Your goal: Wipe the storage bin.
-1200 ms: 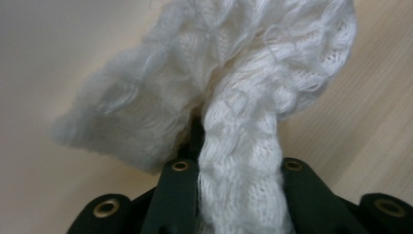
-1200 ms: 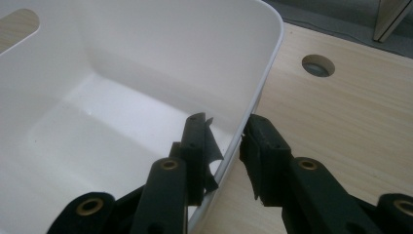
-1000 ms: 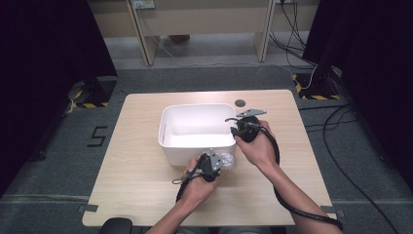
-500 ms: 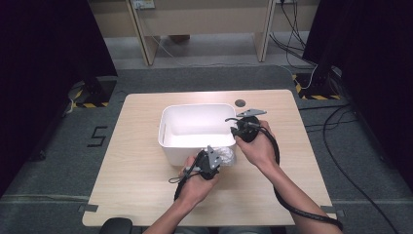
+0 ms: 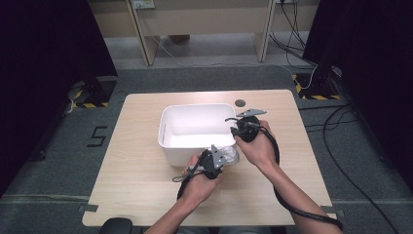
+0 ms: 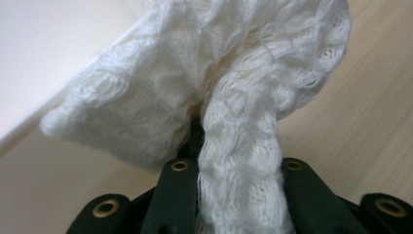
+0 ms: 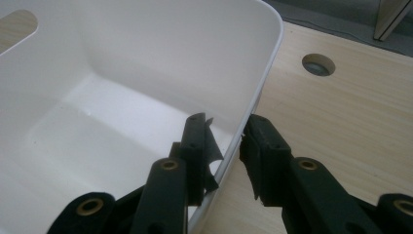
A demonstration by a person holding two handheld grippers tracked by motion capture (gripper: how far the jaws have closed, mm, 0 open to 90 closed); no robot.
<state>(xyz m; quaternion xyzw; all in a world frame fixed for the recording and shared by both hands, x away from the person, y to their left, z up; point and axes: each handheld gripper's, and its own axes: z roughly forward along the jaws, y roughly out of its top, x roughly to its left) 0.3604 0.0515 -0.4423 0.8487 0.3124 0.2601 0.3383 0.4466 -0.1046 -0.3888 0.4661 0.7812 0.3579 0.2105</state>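
Halfway, I judge: left gripper (image 5: 221, 157) clamps the white knitted cloth (image 6: 204, 87) outside the white plastic bin (image 5: 168, 146), whose wall the right gripper (image 7: 226, 146) pinches.

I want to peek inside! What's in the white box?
The white box looks empty: the high view and right gripper view show bare white floor. The near wall hides the strip of floor just behind it. The white knitted cloth is outside, in the left gripper.

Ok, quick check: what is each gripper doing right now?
Left gripper: shut on the white knitted cloth.
Right gripper: jaws straddle the white bin's wall; grip cannot be told.
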